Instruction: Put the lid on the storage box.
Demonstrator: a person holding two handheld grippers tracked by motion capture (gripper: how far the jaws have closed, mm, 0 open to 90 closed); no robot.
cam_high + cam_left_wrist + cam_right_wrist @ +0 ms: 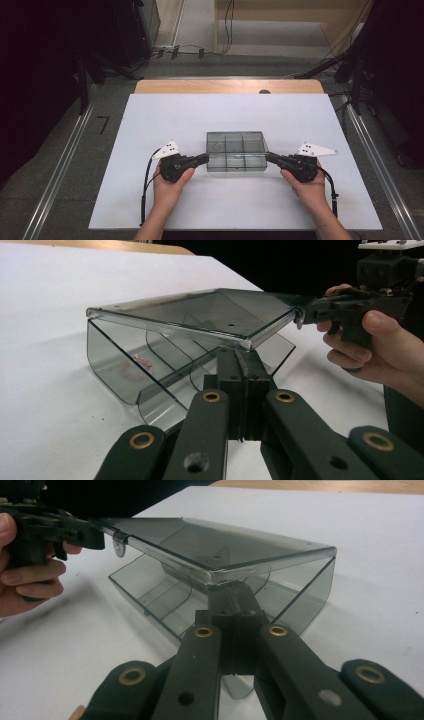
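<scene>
A smoky clear plastic box [235, 150] with inner dividers sits mid-table. Its lid [200, 310] is tilted up at the near edge, still joined along the far edge. My left gripper [205, 158] is shut, its tip tucked under the lid's near left corner [247, 342]. My right gripper [269, 157] is also shut, its tip under the near right corner [215, 575]. In the left gripper view the right gripper [302, 315] meets the lid by a small metal tab. A small pinkish item [142, 360] lies in one compartment.
The box stands on a white board [150, 200] over a wooden table [200, 86]. Metal rails [65, 160] run along both sides on the floor. Cables and dark stands [100, 65] lie beyond the far edge.
</scene>
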